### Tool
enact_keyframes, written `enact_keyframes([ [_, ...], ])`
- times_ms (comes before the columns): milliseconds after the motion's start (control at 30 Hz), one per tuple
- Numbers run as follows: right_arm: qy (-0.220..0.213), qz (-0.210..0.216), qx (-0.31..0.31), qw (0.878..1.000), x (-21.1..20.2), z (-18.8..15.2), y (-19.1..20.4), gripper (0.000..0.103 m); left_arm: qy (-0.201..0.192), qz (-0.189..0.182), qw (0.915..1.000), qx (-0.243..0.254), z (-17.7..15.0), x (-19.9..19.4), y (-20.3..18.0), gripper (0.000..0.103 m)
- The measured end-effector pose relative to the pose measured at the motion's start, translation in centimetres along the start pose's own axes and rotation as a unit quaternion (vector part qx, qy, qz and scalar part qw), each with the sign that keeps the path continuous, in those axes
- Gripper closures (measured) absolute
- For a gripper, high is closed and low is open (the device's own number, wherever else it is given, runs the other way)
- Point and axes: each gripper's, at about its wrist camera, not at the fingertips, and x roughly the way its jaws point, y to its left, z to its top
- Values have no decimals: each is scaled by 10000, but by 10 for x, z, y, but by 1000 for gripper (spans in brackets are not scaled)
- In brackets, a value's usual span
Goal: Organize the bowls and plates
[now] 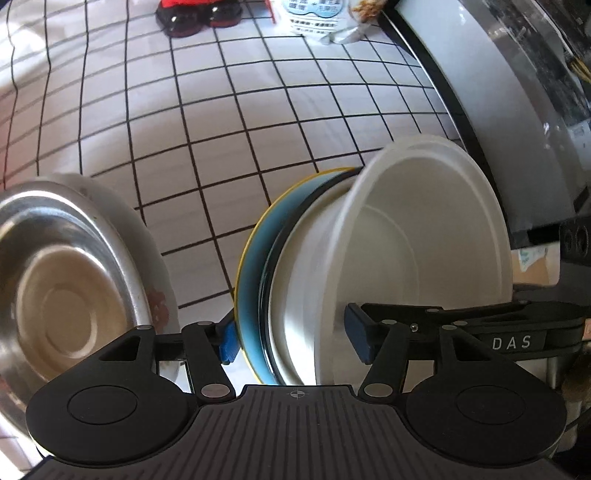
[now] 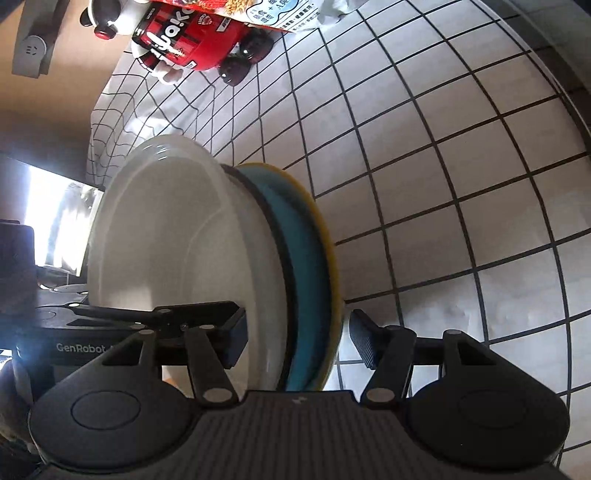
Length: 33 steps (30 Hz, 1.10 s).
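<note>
Both tongs, left [image 1: 291, 341] and right [image 2: 293, 345], are straddling the stacked white bowl [image 1: 424, 236] and blue plate [image 1: 255, 258], seemingly unclamped; "DAS", "GenRobot" legible.

Steel bowl [image 1: 55, 280] cut off at the left edge, white bowl's [image 1: 428, 236] rim motion-blurred, red toy [image 1: 199, 14] cropped at the far edge.

- Left tongs [image 1: 291, 341]: black linkage arms with silver rivets, two round black hubs and a ribbed black deck bearing a small crosshair mark.
- Their fingers [image 1: 228, 345] carry blue ribbed pads.
- Right tongs [image 2: 293, 345]: the same black build, pads darker blue.
- White lettering on the housings: "DAS" in the left view, "GenRobot" in the right.
</note>
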Motion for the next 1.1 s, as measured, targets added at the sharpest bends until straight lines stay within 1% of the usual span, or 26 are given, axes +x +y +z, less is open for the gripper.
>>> enact_keyframes([
  [100, -61, -70, -68, 9999, -1, 2, 2, 43, 74, 1, 9999, -150, 2, 1, 1, 41],
  [167, -72, -93, -137, 9998, -1, 3, 4, 43, 143, 8, 9998, -164, 4, 1, 0, 41],
  [200, -64, -83, -134, 9999, -1, 3, 3, 42, 142, 0, 9998, -133, 3, 0, -1, 40],
  [267, -50, -26, -87, 9999, -3, 4, -1, 42, 125, -125, 9998, -27, 0, -1, -4, 32],
  [333, -47, 21, -19, 10000, -4, 4, -3, 42, 94, -205, 9997, 14, -3, -2, -4, 30],
  [433, -70, 0, -41, 10000, -4, 3, -2, 42, 78, -242, 9995, -169, 0, -1, -1, 30],
  [500, -107, -23, -42, 9999, -4, 3, -1, 43, 33, -160, 9997, -187, 3, 1, -1, 30],
  [567, -115, 6, -29, 9999, -4, 3, -1, 45, -5, -105, 9998, -163, 3, 0, -3, 30],
  [600, -101, 29, -15, 9999, -4, 3, -1, 47, -15, -80, 9999, -132, 3, 0, -5, 30],
  [633, -85, 69, -28, 9999, -5, 4, 0, 55, -31, -42, 10000, -77, 2, -1, -8, 31],
  [867, -4, 23, 170, 9999, -6, 5, 2, 53, -111, -107, 9998, -113, 2, -4, -7, 31],
  [1100, 108, -39, 281, 9995, -2, 3, 4, 52, -96, -188, 9996, -161, -3, -5, -3, 31],
])
